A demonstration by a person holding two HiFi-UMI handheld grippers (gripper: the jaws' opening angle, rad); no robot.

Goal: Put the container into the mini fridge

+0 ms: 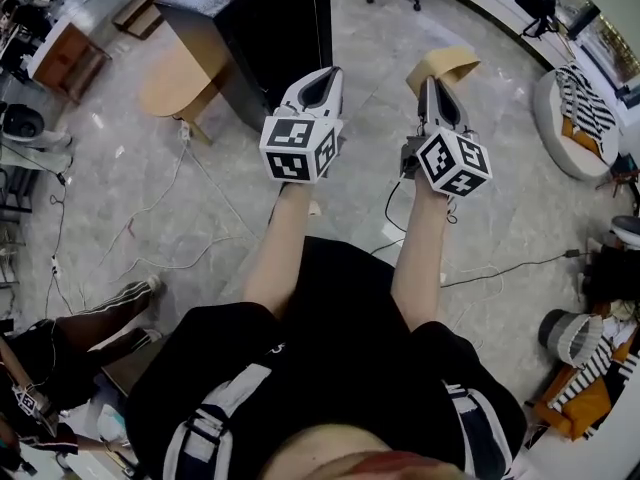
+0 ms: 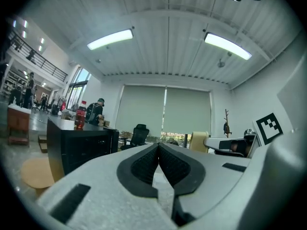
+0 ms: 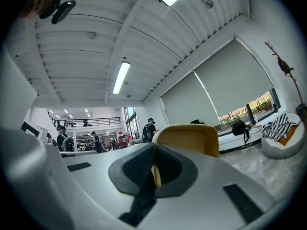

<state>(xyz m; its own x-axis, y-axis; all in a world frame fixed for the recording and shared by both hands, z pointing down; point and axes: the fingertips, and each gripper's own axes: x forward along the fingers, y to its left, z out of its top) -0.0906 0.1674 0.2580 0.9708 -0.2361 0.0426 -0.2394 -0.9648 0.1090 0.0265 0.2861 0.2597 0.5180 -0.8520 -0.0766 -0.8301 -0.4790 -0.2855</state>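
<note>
Matt pale grey plastic shells on the left gripper point(image 2: 158, 146) and right gripper point(image 3: 154, 150), smooth with a faint grain. Black ribbed, rubbery pads on the fingers point(image 2: 143, 166). Cubes point(image 1: 298, 150) faced with flat, matt black-and-white print. Container point(image 3: 194, 139) of smooth, matt mustard-yellow plastic, thin-walled. Floor point(image 1: 200, 208) of polished grey stone, veined and softly glossy. Black fridge point(image 1: 275, 28) with a smooth, dully shiny skin. Round table point(image 1: 175, 80) of pale matt wood. Clothes point(image 1: 340, 348) of matt black cloth.
</note>
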